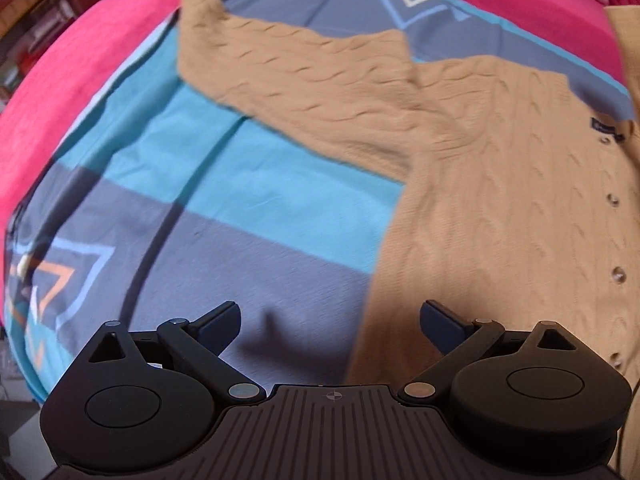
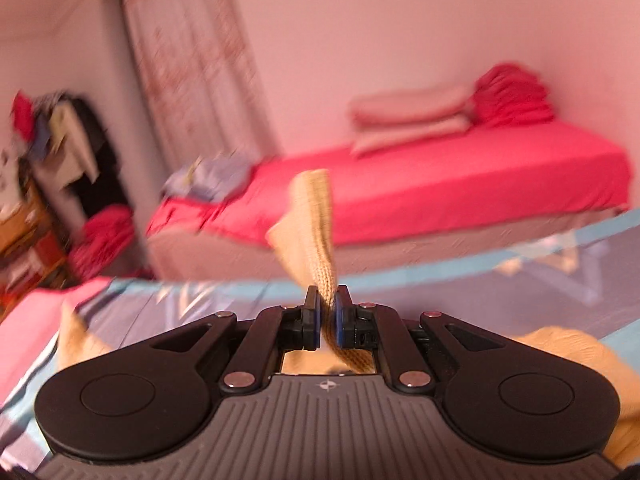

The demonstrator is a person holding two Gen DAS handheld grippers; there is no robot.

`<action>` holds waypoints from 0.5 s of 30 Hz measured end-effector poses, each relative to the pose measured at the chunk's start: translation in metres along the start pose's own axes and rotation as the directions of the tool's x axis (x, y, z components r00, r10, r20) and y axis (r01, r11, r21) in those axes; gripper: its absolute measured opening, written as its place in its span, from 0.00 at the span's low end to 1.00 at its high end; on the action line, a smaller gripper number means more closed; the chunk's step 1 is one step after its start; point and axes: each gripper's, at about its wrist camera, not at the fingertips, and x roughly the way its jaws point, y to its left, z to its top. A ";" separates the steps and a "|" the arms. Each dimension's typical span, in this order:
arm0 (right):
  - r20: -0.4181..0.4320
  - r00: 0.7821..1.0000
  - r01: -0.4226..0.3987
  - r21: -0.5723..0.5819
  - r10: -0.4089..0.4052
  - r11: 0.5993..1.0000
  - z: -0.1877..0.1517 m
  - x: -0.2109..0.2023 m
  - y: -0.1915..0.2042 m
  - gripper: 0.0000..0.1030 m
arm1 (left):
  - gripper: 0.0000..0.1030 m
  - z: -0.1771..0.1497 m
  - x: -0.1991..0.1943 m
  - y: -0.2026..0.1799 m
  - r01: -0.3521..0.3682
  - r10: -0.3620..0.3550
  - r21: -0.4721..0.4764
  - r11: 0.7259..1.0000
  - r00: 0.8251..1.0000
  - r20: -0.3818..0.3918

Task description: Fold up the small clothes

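Observation:
A tan cable-knit cardigan [image 1: 492,184] with buttons lies flat on a blue and grey patterned sheet [image 1: 224,184]. Its sleeve [image 1: 288,60] stretches out to the upper left. My left gripper [image 1: 330,314] is open and empty, hovering over the cardigan's lower left hem. My right gripper [image 2: 328,300] is shut on a ribbed tan cuff [image 2: 314,216] of the cardigan and holds it lifted above the sheet. More of the cardigan [image 2: 568,360] lies below the right gripper.
The patterned sheet [image 2: 460,304] lies over a pink bed cover [image 1: 80,68]. A second bed with a pink sheet [image 2: 460,184], folded pillows [image 2: 408,120] and a red bundle stands by the far wall. A cluttered clothes rack [image 2: 68,140] is at the left.

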 end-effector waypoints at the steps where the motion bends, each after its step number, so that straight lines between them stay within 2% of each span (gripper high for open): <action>1: -0.018 1.000 -0.012 -0.017 0.012 1.000 -0.006 0.002 0.020 0.09 | 1.00 -0.002 0.001 0.007 -0.003 0.003 -0.012 1.000 1.000 -0.006; 4: -0.061 0.997 -0.043 -0.064 0.039 0.997 -0.016 0.019 0.049 0.09 | 1.00 -0.008 0.006 0.025 -0.008 0.007 -0.049 0.999 1.000 -0.025; 9: -0.062 0.997 -0.053 -0.204 0.041 0.978 -0.048 0.039 0.091 0.09 | 1.00 -0.014 0.009 0.042 -0.014 0.011 -0.088 0.996 0.999 -0.037; 12: -0.127 0.992 -0.067 -0.311 0.029 0.948 -0.074 0.055 0.110 0.09 | 1.00 -0.015 0.011 0.046 -0.015 0.012 -0.094 0.996 0.999 -0.037; 15: -0.214 0.977 -0.092 -0.349 0.016 0.933 -0.096 0.067 0.119 0.09 | 1.00 -0.014 0.012 0.047 -0.010 0.007 -0.088 0.996 0.999 -0.033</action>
